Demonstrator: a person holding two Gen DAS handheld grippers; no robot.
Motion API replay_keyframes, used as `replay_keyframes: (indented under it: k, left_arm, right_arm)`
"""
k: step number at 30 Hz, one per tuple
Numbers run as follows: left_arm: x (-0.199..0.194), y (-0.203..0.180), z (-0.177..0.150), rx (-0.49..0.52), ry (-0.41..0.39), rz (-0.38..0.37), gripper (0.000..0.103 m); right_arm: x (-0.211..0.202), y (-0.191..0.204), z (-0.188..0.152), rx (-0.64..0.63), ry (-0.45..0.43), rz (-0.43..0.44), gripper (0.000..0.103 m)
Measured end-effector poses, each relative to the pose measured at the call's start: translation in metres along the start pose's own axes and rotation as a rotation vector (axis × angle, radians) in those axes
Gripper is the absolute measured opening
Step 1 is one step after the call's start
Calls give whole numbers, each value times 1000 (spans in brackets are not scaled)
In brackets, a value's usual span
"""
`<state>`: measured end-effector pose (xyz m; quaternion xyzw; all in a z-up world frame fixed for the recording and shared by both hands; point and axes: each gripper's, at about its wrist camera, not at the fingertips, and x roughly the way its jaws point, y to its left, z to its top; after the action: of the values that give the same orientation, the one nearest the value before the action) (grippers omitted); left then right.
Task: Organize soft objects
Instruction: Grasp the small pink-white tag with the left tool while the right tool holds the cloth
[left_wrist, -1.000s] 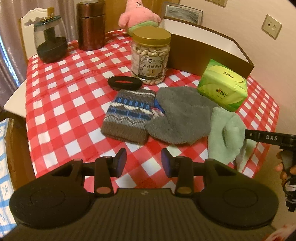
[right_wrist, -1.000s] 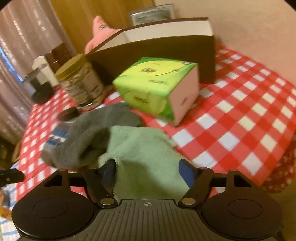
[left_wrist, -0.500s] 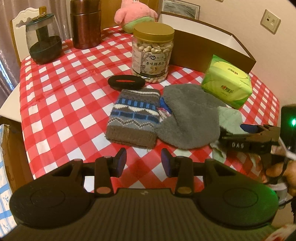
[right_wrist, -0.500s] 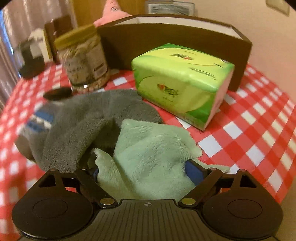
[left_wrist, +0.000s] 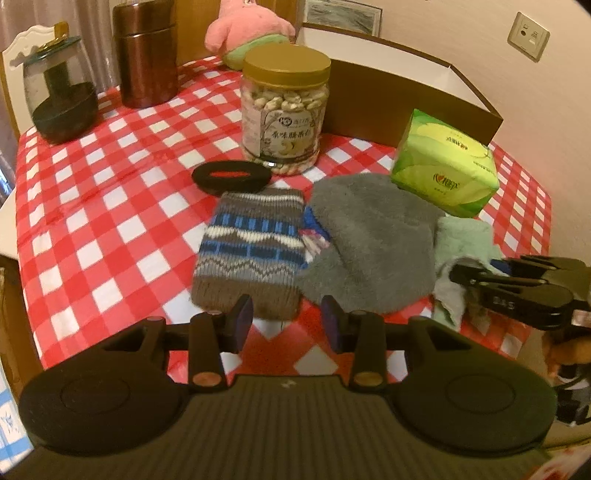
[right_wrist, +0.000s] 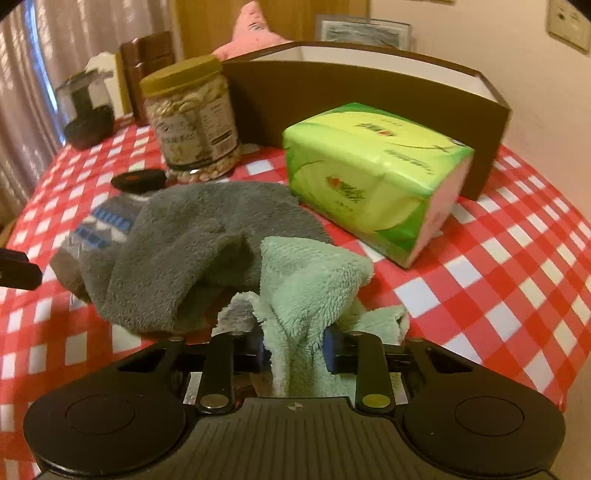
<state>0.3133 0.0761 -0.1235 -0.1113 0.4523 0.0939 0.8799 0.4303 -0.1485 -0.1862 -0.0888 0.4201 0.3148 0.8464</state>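
Mint-green fleece cloth (right_wrist: 310, 280) bunched low centre, pinched by right gripper (right_wrist: 293, 349), jaws just closed on it | grey fleece cloth (right_wrist: 192, 251) touching left | tissue pack (right_wrist: 373, 177) upper right | left gripper (left_wrist: 286, 323) part-open, holding nothing, over knit sleeve (left_wrist: 251, 251)

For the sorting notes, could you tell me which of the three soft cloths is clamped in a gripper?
The green cloth: the right gripper pinches its bunched edge. The grey cloth and knit piece lie flat, untouched.
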Motion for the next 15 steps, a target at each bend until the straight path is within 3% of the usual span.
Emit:
replay_keyframes:
  k: [4,9,15]
  left_arm:
    - [12,0,14,4,-27,-12,31]
    - [36,-3,31,-15,-20,-75,17]
    - [67,-3,36,-114,65,-157,13]
  right_arm:
    - [-10,-17,5,65,-24,-4,29]
    - [-18,-38,15,125,-49,-26,29]
    - [-17,-45,16,135,-48,-23,29]
